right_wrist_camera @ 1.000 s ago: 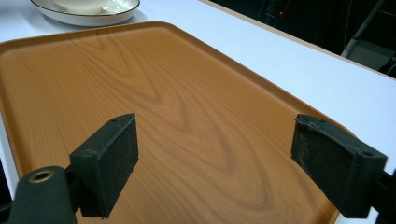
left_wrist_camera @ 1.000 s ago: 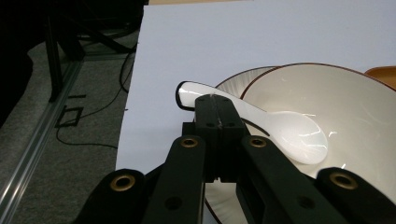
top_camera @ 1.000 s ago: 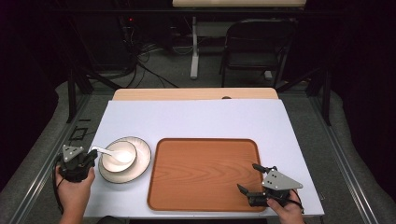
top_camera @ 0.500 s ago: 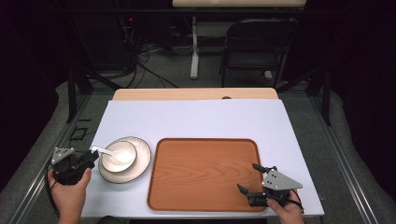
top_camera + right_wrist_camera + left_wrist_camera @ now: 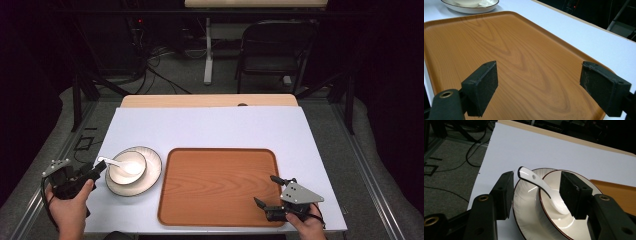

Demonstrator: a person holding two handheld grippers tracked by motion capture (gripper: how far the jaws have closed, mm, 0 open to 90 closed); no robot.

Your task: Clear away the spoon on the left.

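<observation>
Now: white soup spoon lies in bowl, handle sticking out over rim toward L gripper. Bowl sits on plate, left of wooden tray. L jaws have just been opening, stand wide either side of handle, no contact. R gripper open, empty, over tray's near-right corner. Spoon placement looks done; tray bare, so bowl set probably not yet loaded.

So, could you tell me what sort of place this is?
Probably a lab recording station: a white-covered table holding a wooden tray, with cables on the carpeted floor and a folding chair behind, dark all round.
</observation>
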